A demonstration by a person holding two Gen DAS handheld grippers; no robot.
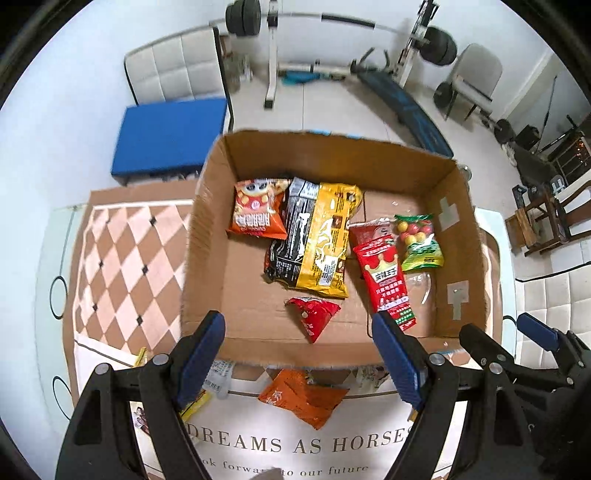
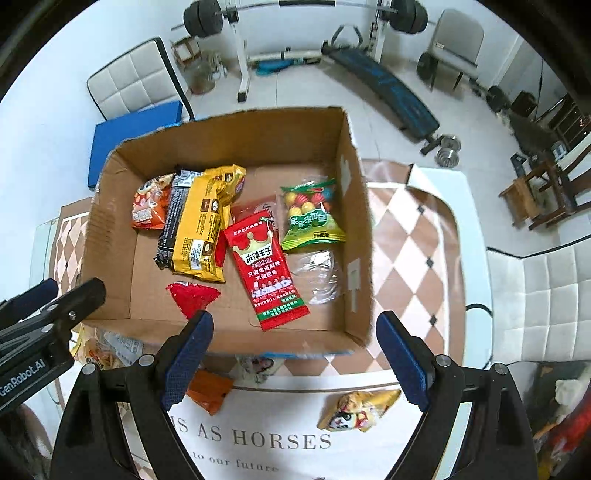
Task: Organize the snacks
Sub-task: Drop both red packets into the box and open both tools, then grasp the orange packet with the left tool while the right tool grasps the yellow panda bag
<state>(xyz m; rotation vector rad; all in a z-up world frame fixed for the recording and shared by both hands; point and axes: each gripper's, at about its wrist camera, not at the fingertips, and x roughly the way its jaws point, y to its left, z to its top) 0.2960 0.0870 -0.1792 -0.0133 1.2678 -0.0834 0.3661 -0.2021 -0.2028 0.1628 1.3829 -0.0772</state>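
An open cardboard box [image 1: 207,236] [image 2: 354,229] stands on the table and holds several snack packets: an orange bag [image 1: 258,212], a yellow-black pack [image 1: 317,240] [image 2: 199,225], a long red packet [image 1: 386,273] [image 2: 266,266], a green candy bag [image 1: 419,240] [image 2: 312,216] and a small red packet [image 1: 314,317] [image 2: 192,295]. An orange packet [image 1: 306,398] [image 2: 208,391] lies on the table in front of the box, under my left gripper [image 1: 299,358], which is open and empty. A yellow packet [image 2: 356,408] lies below my right gripper [image 2: 295,350], open and empty.
More small packets [image 1: 218,380] [image 2: 110,350] lie by the box's near left corner. A white mat with lettering [image 1: 295,446] covers the near table. A blue cushion [image 1: 170,136], white chairs [image 2: 546,295] and gym equipment [image 1: 332,22] stand beyond the table.
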